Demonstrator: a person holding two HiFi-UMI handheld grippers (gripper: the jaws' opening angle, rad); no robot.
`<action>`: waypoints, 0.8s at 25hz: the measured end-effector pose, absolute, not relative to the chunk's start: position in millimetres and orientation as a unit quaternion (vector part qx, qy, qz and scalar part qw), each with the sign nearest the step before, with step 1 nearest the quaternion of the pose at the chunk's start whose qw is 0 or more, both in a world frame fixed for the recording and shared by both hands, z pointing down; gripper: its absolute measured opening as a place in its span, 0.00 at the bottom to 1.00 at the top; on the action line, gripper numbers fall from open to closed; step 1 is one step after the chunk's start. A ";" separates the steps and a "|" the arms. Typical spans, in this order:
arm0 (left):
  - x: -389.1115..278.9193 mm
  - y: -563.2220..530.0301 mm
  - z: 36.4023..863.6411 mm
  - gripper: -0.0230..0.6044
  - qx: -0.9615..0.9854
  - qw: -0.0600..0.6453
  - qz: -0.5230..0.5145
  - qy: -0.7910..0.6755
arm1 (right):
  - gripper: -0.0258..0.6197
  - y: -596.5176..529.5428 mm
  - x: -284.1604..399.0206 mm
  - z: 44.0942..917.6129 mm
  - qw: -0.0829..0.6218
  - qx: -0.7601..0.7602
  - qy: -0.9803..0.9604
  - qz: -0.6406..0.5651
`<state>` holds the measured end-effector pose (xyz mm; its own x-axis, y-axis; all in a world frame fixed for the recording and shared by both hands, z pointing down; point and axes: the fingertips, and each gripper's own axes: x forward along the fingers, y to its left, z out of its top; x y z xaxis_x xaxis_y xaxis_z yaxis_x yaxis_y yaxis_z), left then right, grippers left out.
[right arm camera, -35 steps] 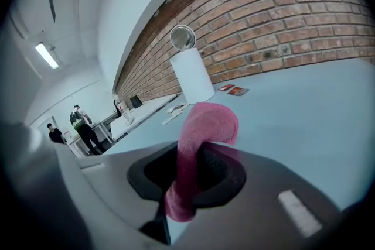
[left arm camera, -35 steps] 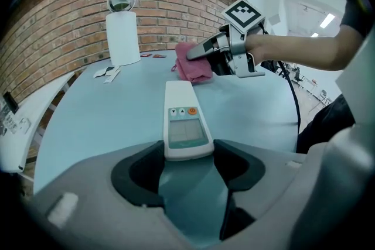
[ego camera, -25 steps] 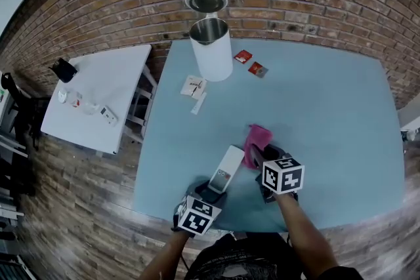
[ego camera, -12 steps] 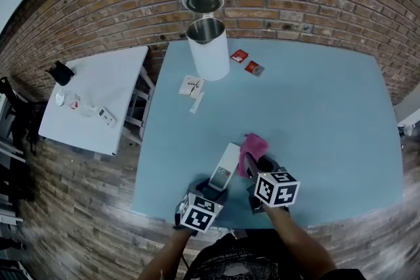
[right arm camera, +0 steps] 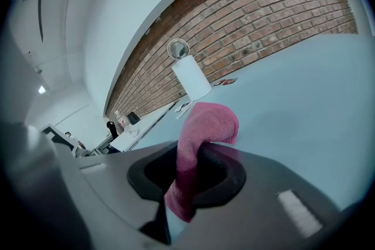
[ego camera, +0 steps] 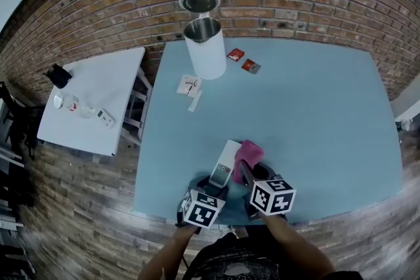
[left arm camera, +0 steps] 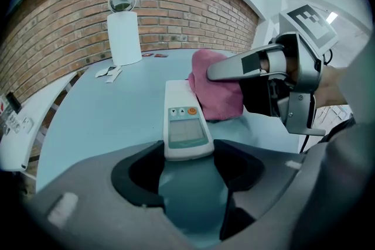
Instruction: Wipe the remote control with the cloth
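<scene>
Cloth (right arm camera: 205,117): pinched, right hand-held gripper (right arm camera: 188,170) | remote control (left arm camera: 183,117): clamped, left hand-held gripper (left arm camera: 188,165)

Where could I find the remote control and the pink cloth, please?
remote control (left arm camera: 186,133), left gripper view, on its grey screen.
pink cloth (right arm camera: 211,120), right gripper view, on its draped upper fold.
</scene>
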<state>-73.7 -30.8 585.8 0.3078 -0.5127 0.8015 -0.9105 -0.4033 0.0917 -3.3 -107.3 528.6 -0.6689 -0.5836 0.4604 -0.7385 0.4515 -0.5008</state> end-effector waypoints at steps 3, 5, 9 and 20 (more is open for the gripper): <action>-74.6 -31.4 585.9 0.44 0.756 0.280 0.355 -0.473 | 0.14 -100.2 -4.1 528.7 0.106 0.392 -0.843 0.353; -74.6 -31.9 585.9 0.44 0.755 0.280 0.355 -0.475 | 0.14 -95.4 -4.9 529.3 0.105 0.391 -0.843 0.355; -74.1 -31.2 586.3 0.44 0.752 0.283 0.356 -0.478 | 0.14 -84.5 -9.7 528.8 0.105 0.382 -0.844 0.361; -73.7 -30.4 585.6 0.44 0.769 0.273 0.360 -0.451 | 0.14 -125.8 21.0 513.4 0.179 0.376 -0.861 0.292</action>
<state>-73.7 -30.4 585.6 0.3330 -0.4977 0.8009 -0.8915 -0.4428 0.0956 21.0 -125.8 513.4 -0.6530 -0.5434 0.5276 -0.7522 0.5463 -0.3685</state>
